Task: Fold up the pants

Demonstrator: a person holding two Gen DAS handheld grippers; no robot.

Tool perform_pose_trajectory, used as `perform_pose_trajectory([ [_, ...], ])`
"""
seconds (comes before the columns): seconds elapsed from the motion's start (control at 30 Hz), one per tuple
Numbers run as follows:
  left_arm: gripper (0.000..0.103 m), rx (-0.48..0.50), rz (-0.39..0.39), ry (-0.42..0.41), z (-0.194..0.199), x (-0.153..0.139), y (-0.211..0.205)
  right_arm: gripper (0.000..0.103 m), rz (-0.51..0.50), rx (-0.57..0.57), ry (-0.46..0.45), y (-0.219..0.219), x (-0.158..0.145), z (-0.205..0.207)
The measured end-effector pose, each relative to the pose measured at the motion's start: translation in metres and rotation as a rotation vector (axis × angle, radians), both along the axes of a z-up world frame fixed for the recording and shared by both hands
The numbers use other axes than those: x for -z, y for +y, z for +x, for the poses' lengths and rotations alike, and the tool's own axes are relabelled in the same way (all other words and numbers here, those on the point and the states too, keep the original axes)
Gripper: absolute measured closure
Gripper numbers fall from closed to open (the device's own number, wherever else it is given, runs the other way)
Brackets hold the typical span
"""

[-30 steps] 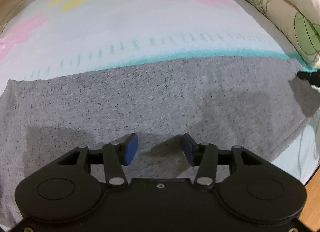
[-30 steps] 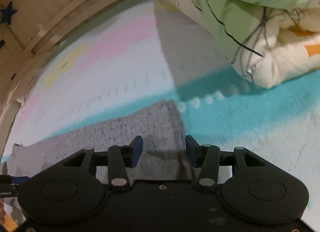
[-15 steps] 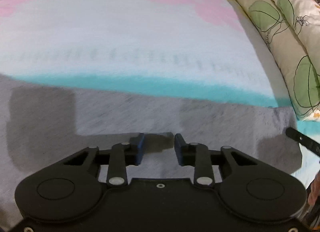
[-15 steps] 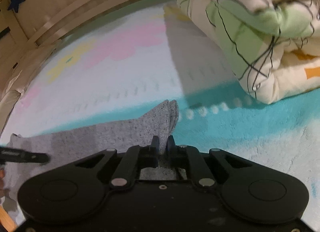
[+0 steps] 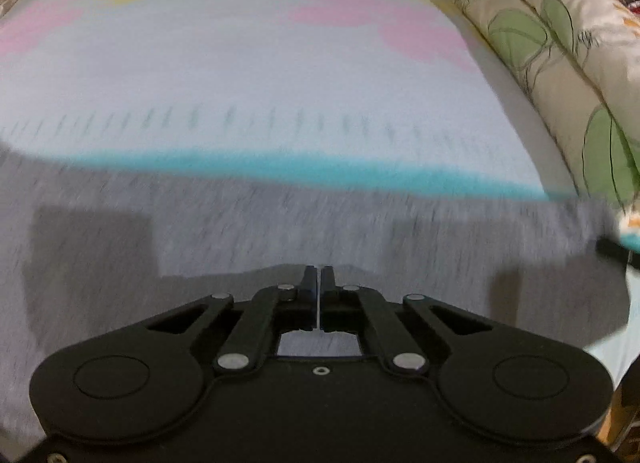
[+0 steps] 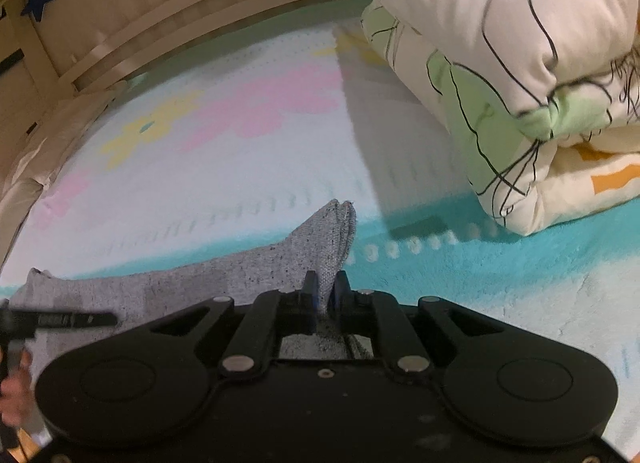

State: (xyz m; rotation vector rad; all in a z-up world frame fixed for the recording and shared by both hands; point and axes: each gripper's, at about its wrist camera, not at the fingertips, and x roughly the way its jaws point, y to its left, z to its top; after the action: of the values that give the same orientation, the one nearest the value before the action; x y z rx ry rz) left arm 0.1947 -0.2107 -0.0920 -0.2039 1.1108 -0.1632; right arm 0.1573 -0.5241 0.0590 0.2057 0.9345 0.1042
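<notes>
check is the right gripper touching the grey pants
Touching: the right wrist view shows the right gripper with jaws shut on a raised fold of the grey pants.

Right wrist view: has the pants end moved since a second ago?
Yes. The pants end has lifted off the teal band, pinched in the right tool.

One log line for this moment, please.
step: grasp for fold | left gripper: shut on pants edge | right gripper: shut on pants end | pants: flat on mat
</notes>
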Motion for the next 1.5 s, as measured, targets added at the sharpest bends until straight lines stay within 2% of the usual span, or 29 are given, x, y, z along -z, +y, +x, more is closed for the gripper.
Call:
perform_pose_trajectory([
  [0.1,0.103,0.017,-0.011,0.03,-0.019,0.009,0.006,0.095,-0.024,0.007,0.007,0.008,-0.007,0.0],
  [0.23,0.103,0.071,0.045,-0.023,-0.031,0.005,-0.001,0.095,-0.067,-0.007,0.016,0.028,-0.023,0.0],
  [0.37,0.103,0.039,-0.018,0.025,-0.027,-0.008,0.02,0.095,-0.108,-0.033,0.026,0.057,-0.047,-0.001],
  [0.6,0.103,-0.029,0.035,-0.018,-0.026,-0.046,0.103,0.095,-0.096,-0.146,0.056,0.143,-0.091,-0.004],
  [0.73,0.103,-0.077,0.08,-0.047,-0.032,-0.063,0.157,0.095,-0.041,-0.226,0.089,0.21,-0.098,-0.001],
  [0.93,0.103,-0.16,0.1,-0.061,-0.034,-0.069,0.216,0.095,0.017,-0.334,0.153,0.319,-0.072,0.002],
  [1.03,0.103,-0.222,0.087,-0.06,-0.034,-0.066,0.236,0.095,0.043,-0.351,0.183,0.369,-0.041,0.002],
  [1.13,0.102,-0.253,0.051,-0.03,-0.032,-0.063,0.249,0.094,0.013,-0.381,0.191,0.411,-0.009,-0.008],
  [1.2,0.102,-0.254,0.053,-0.018,-0.033,-0.059,0.263,0.086,-0.015,-0.416,0.186,0.434,0.01,-0.014],
  [1.3,0.102,-0.263,0.044,0.002,-0.034,-0.055,0.271,0.074,0.063,-0.431,0.202,0.447,0.023,-0.019],
  [1.43,0.102,-0.257,0.033,0.015,-0.034,-0.051,0.273,0.073,0.121,-0.423,0.189,0.437,0.01,-0.015],
  [1.5,0.102,-0.242,0.04,0.016,-0.035,-0.049,0.268,0.072,0.11,-0.402,0.158,0.423,-0.004,-0.009],
])
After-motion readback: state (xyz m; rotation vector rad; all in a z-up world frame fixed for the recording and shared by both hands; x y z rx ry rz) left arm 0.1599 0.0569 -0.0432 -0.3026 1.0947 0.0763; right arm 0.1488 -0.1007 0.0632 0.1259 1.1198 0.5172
